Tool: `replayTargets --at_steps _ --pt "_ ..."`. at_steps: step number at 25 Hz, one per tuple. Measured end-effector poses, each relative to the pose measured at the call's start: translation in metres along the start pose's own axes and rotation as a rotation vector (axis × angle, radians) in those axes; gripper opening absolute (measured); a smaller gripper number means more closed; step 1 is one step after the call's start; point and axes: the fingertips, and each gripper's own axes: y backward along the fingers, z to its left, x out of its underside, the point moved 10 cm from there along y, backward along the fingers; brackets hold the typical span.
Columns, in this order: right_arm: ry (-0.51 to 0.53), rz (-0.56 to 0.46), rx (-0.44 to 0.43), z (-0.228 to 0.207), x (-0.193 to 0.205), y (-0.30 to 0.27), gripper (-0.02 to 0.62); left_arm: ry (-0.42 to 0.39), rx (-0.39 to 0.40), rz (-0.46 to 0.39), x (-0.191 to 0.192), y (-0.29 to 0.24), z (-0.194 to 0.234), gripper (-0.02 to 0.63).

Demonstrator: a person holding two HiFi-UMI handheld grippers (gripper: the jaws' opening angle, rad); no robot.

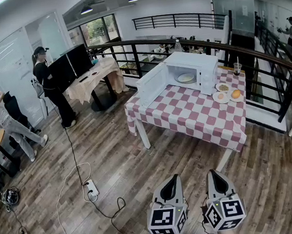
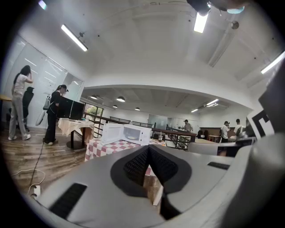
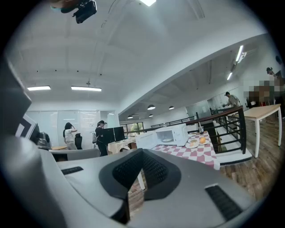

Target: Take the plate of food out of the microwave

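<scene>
A white microwave stands at the far side of a table with a red-and-white checked cloth, its door swung open to the left. A white plate lies inside it. Both grippers are held low over the wood floor, well short of the table. The left gripper and the right gripper are shut and empty. In the left gripper view the gripper points at the microwave. In the right gripper view the gripper has the microwave ahead.
Small plates of food and a cup sit to the right of the microwave. A black railing runs behind the table. A power strip and cables lie on the floor at left. Two people stand by another table.
</scene>
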Motion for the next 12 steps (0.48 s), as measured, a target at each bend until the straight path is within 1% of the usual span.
replayTargets --at_steps 12 --pt "-0.009 0.01 0.004 -0.0095 0.0015 -0.0027 -0.009 0.003 -0.018 0.0 0.0014 -0.0032 -0.0002 0.012"
